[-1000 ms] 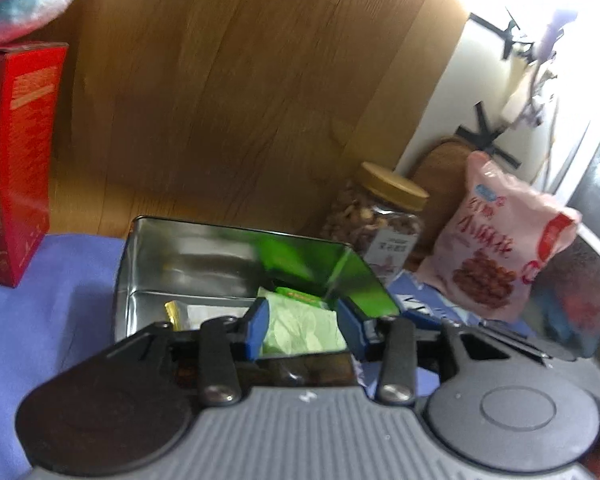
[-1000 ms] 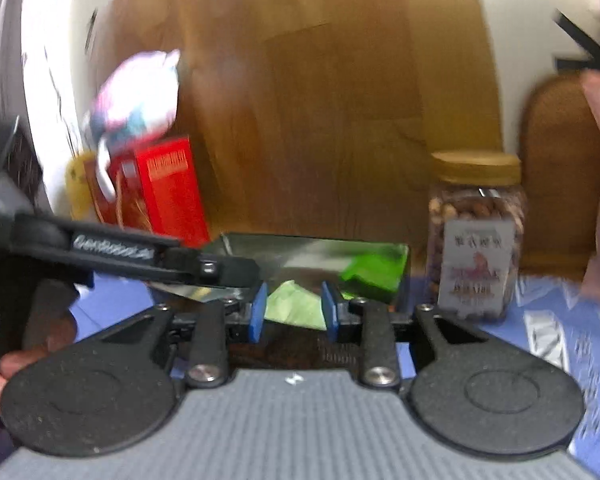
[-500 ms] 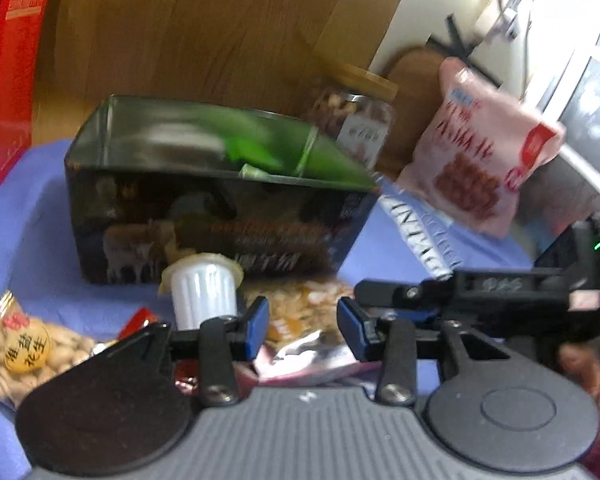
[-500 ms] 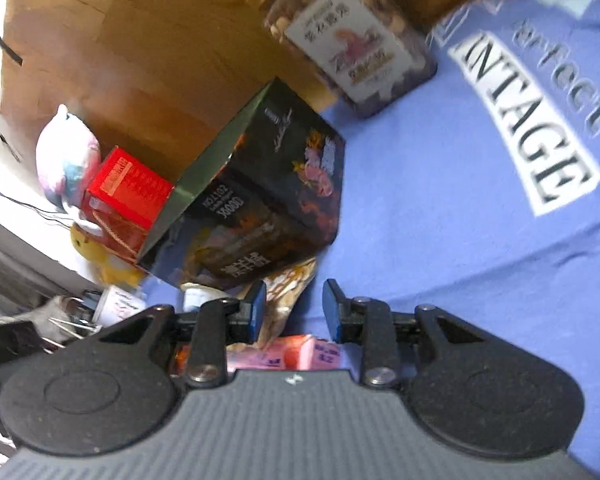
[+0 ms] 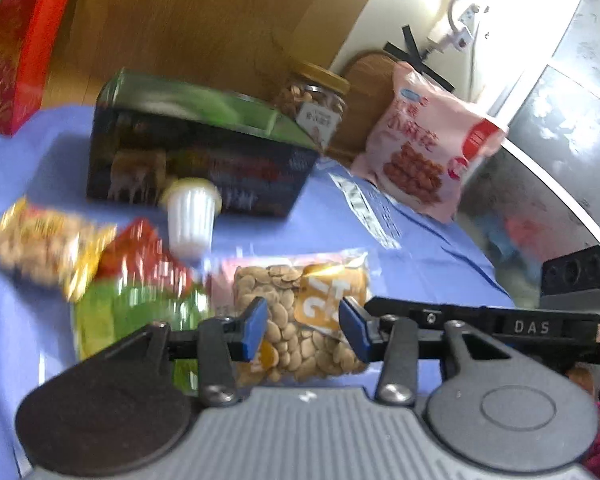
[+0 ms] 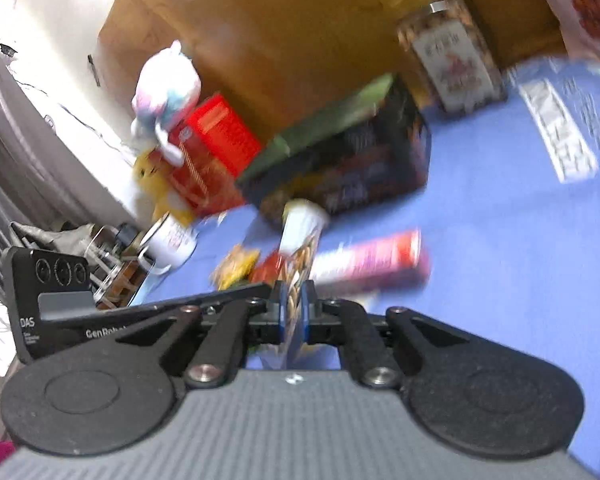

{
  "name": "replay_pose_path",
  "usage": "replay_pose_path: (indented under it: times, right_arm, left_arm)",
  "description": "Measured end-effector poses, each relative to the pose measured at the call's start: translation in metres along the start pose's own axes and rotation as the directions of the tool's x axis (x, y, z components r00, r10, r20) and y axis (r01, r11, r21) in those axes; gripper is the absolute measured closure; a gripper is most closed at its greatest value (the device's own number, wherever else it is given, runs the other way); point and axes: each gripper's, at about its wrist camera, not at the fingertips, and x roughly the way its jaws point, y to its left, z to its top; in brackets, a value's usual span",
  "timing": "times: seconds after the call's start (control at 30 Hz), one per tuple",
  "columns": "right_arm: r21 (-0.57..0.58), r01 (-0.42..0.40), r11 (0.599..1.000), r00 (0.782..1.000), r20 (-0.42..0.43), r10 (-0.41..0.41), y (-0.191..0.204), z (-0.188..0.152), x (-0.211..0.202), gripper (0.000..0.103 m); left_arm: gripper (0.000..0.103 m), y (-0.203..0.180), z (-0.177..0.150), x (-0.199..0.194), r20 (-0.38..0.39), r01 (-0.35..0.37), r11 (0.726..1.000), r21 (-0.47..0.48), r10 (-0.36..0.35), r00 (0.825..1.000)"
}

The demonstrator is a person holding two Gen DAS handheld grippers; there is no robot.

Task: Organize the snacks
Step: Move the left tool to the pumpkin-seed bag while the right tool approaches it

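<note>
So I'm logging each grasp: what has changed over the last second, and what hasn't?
Both grippers drew back from above the open tin down to the loose snacks in front of it. The right gripper, open before, has shut on the seed packet. The left gripper stays open, now over that same packet. The tin, nut jar and pink bag have not moved.

One tin [image 5: 196, 160]; one jar [image 5: 314, 104]

- "DAS" in white on the black camera block [image 6: 46, 312] left of the dark printed tin [image 6: 340, 164].
- "GenRob…", cut off, on the black bar [image 6: 172, 312] beside that block.
- "DAS" on the black bar [image 5: 528, 326] right of the tin [image 5: 196, 160].
</note>
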Motion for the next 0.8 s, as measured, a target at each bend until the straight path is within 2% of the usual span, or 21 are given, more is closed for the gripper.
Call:
replay_pose_path:
  times: [0.13, 0.27, 0.33, 0.37, 0.43, 0.5, 0.67, 0.73, 0.8]
  right_arm:
    - [0.122, -0.041, 0.992, 0.997, -0.052, 0.047, -0.014, -0.031, -0.006, 0.093]
    - [0.169, -0.015, 0.986, 0.997, -0.078, 0.028, -0.02, -0.044, -0.012, 0.089]
    - [0.168, 0.023, 0.985, 0.998, -0.066, -0.012, -0.019, -0.045, -0.017, 0.086]
    - [0.152, 0.046, 0.987, 0.998, -0.048, -0.039, -0.016, -0.044, -0.021, 0.085]
    - [0.113, 0.081, 0.99, 0.997, -0.017, -0.08, -0.011, -0.044, -0.028, 0.067]
    - [0.065, 0.109, 0.992, 0.994, 0.015, -0.11, -0.004, -0.045, -0.035, 0.057]
    - [-0.057, 0.146, 0.988, 0.989, 0.021, -0.145, 0.011, -0.053, -0.039, 0.053]
    - [-0.127, 0.166, 0.978, 0.986, 0.01, -0.166, 0.019, -0.059, -0.036, 0.045]
    - [-0.195, 0.197, 0.961, 0.98, 0.013, -0.198, 0.026, -0.067, -0.034, 0.043]
  left_arm:
    - [0.062, 0.003, -0.027, -0.017, -0.032, 0.014, 1.0, -0.024, -0.015, 0.999]
    - [0.061, 0.007, -0.045, -0.03, -0.044, -0.003, 0.999, -0.038, 0.001, 0.999]
    - [0.059, 0.011, -0.051, -0.038, -0.039, -0.013, 0.998, -0.054, 0.011, 0.999]
    - [0.057, 0.014, -0.053, -0.041, -0.034, -0.02, 0.998, -0.067, 0.018, 0.999]
    - [0.056, 0.019, -0.052, -0.046, -0.024, -0.028, 0.996, -0.089, 0.026, 0.999]
    - [0.054, 0.024, -0.048, -0.05, -0.015, -0.03, 0.993, -0.11, 0.028, 0.999]
    - [0.048, 0.025, -0.039, -0.043, -0.021, -0.022, 0.992, -0.12, 0.02, 1.0]
    - [0.047, 0.021, -0.037, -0.036, -0.031, -0.024, 0.994, -0.105, 0.021, 0.999]
    - [0.047, 0.018, -0.035, -0.028, -0.047, -0.028, 0.996, -0.089, 0.024, 0.999]
